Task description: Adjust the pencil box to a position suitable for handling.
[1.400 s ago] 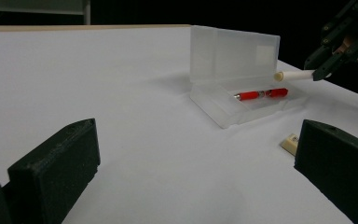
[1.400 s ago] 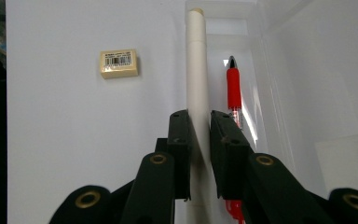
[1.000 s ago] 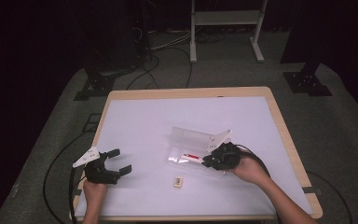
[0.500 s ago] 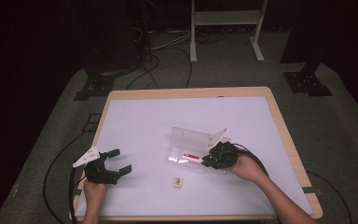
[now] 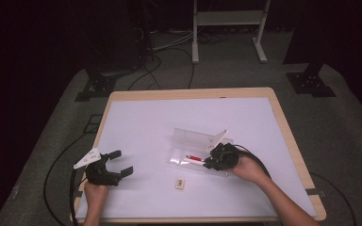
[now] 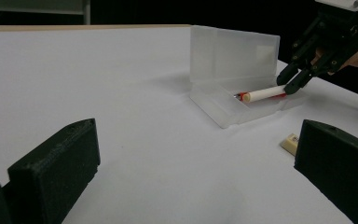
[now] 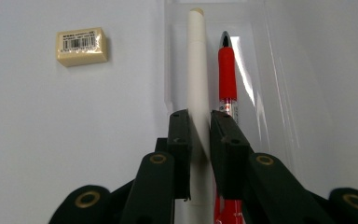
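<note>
Resting on dark carpet, white-topped table (image 5: pixel 141 122) carrying clear case (image 5: pixel 192 139), lid upright. Hardly anything shifting over the last second, suggesting careful placement rather than transport. Right gripper (image 5: pixel 210 161) hovering at the tray; left gripper (image 5: pixel 120 163) idling, jaws wide and empty.

Looking along left jaws: right gripper (image 6: pixel 294 80) angling white pen (image 6: pixel 265 94) into the tray beside a red pen (image 6: pixel 239 95); eraser (image 6: pixel 289 142) lying outside.

Looking along right jaws: pads pinching white pen (image 7: pixel 197 70), nearly closed, red pen (image 7: pixel 227 70) alongside.

White table (image 5: pixel 146 122) brightly lit, surroundings near black; high view soft; glare streak inside clear case (image 7: pixel 249 60).
</note>
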The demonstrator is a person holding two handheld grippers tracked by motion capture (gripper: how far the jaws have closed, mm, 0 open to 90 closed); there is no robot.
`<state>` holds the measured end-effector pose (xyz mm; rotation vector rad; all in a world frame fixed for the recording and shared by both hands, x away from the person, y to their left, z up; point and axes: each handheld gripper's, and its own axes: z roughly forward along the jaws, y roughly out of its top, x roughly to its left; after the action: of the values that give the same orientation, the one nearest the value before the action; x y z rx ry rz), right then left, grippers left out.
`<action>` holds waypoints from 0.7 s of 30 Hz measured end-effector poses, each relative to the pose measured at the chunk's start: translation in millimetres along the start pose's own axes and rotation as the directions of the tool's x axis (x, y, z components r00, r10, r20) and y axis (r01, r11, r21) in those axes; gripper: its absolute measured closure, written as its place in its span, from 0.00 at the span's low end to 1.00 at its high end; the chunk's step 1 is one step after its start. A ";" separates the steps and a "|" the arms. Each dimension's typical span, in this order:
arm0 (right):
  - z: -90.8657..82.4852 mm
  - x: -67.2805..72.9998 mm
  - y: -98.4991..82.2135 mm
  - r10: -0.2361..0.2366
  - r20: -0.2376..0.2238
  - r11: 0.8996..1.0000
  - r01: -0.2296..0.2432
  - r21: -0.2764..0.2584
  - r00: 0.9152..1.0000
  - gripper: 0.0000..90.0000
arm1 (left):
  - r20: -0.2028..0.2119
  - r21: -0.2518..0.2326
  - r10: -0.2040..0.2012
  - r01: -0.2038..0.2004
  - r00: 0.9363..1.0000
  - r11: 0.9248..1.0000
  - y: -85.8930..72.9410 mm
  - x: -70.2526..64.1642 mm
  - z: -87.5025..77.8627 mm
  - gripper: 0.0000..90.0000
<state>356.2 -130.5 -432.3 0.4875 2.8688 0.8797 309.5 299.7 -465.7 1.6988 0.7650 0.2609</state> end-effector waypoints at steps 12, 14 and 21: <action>7.4 -3.3 -1.4 0.008 -0.008 1.000 -0.008 0.014 1.000 0.87 | 0.000 0.000 0.000 0.000 1.000 1.000 0.0 0.0 0.0 0.00; 8.7 -3.4 -1.4 0.008 -0.011 1.000 -0.008 0.015 1.000 0.87 | 0.000 0.001 -0.001 0.001 1.000 1.000 0.1 0.0 -0.1 0.00; 11.1 -4.7 -2.4 0.019 -0.017 1.000 -0.018 0.020 1.000 0.86 | 0.000 0.000 0.000 0.000 1.000 1.000 0.1 -0.2 -0.1 0.00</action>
<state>362.0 -128.1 -442.8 0.5116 2.8957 0.8629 309.3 299.7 -465.6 1.6991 0.7650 0.2602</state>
